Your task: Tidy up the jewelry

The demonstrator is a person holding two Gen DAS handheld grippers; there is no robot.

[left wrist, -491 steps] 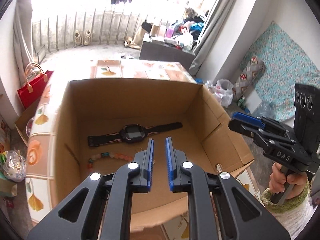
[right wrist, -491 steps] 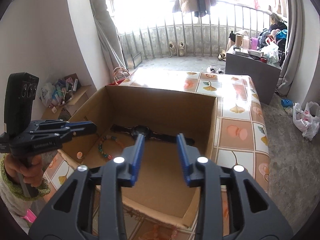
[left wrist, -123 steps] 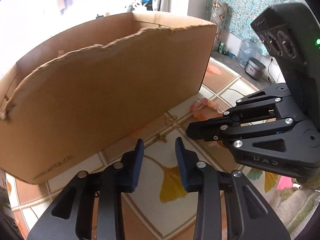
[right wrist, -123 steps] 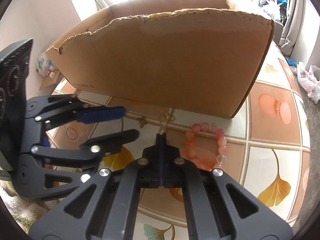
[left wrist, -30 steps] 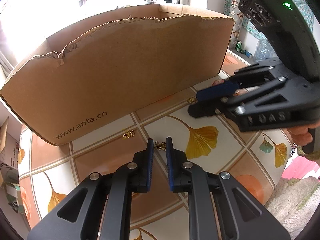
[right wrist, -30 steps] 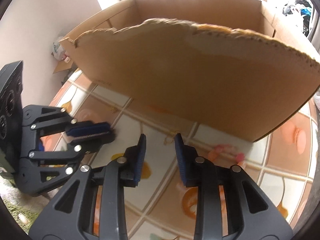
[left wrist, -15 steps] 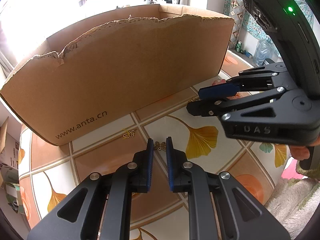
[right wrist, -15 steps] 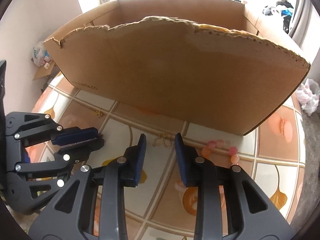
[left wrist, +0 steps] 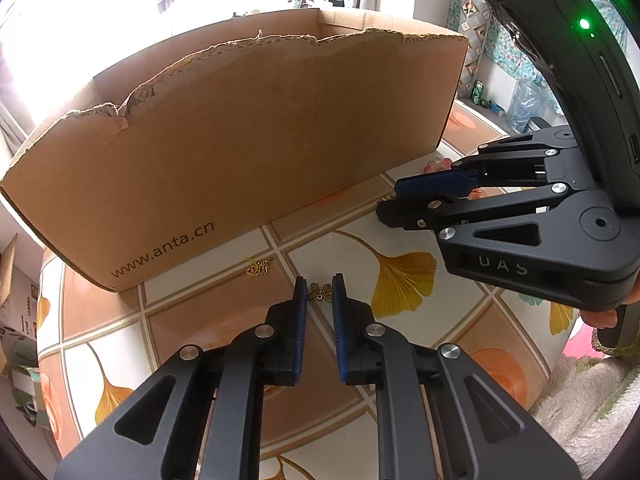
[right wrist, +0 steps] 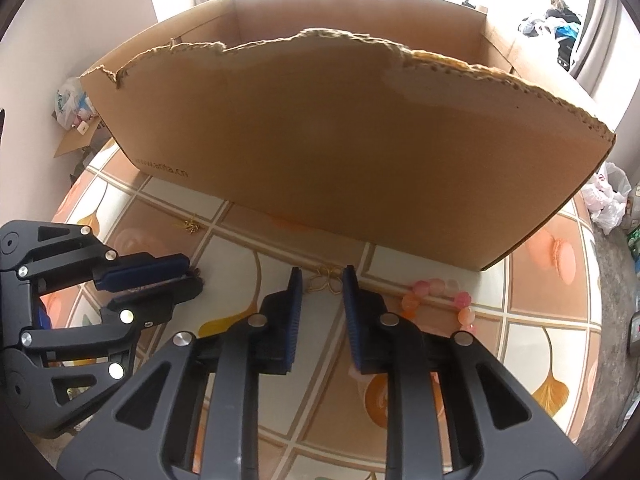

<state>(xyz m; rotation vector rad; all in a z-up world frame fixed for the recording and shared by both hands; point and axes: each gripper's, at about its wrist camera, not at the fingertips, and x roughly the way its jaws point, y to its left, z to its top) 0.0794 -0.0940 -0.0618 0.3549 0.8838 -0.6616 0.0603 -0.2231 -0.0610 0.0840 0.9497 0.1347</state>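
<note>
A small bronze butterfly charm [left wrist: 320, 292] lies on the tiled tabletop [left wrist: 200, 320], and my left gripper [left wrist: 319, 294] is shut on it, pads against both wings. From the right wrist view, a gold wire butterfly charm [right wrist: 325, 280] lies between the fingertips of my right gripper [right wrist: 322, 280]. Those jaws are closing and stand a little clear of it. Another gold charm [left wrist: 259, 269] rests near the cardboard box [left wrist: 240, 140]. Just right of the right gripper lies a pink bead bracelet [right wrist: 436, 294]. The box's inside is hidden.
The box's tall torn front wall [right wrist: 340, 140] stands close behind both charms. The two grippers sit side by side, right gripper [left wrist: 394, 204] to the right of the left. A hand [left wrist: 600, 316] holds its handle. The table edge curves near a fluffy mat [left wrist: 580, 400].
The right gripper has tipped down and settled over the gold wire charm, and its jaws have narrowed. The left gripper and its charm have not moved.
</note>
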